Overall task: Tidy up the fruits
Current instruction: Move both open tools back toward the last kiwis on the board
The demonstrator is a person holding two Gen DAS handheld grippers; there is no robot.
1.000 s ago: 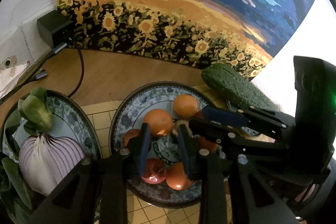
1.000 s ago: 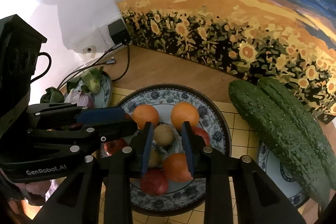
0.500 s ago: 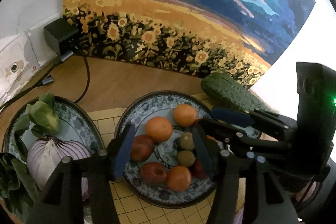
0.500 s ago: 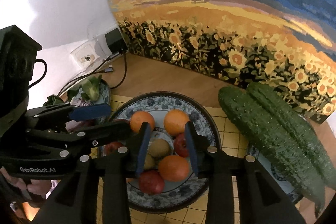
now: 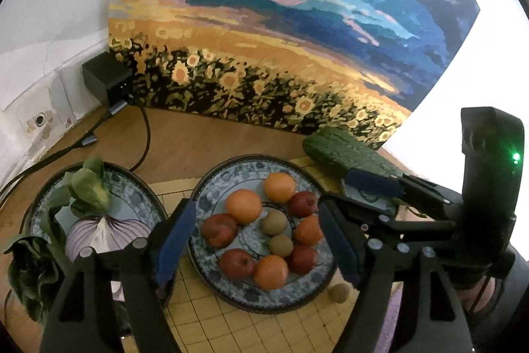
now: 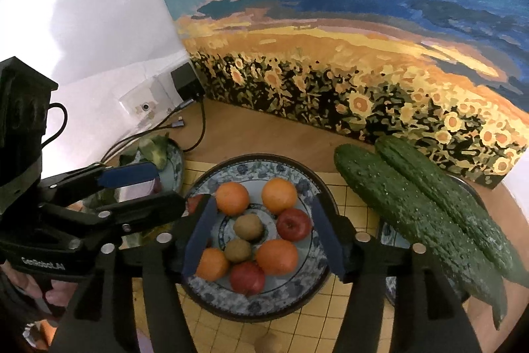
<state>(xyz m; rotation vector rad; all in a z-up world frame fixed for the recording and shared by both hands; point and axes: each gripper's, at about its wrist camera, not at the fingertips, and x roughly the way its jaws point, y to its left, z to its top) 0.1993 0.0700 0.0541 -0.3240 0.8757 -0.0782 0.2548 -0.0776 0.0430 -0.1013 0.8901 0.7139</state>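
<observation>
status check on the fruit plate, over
Left gripper and right gripper both opening, nothing between them. Fruit on plate. One kiwi off the plate, on the mat.

Both tongs point(image 5: 254, 240) point(image 6: 261, 237) wider, emptied

The left gripper point(image 5: 256, 240) was held angled downward, its jaws opening and nothing gripped between its blue-padded fingers point(image 5: 173, 235). The right gripper point(image 6: 263, 237) was held at a like downward angle just beside it, its jaws also opening, with nothing pressed between its pads point(image 6: 198, 234). Each gripper was seen from the other's camera, the two bodies close together, side by side. Part of a hand point(image 6: 53, 295) was glimpsed behind the left gripper's body.
</observation>
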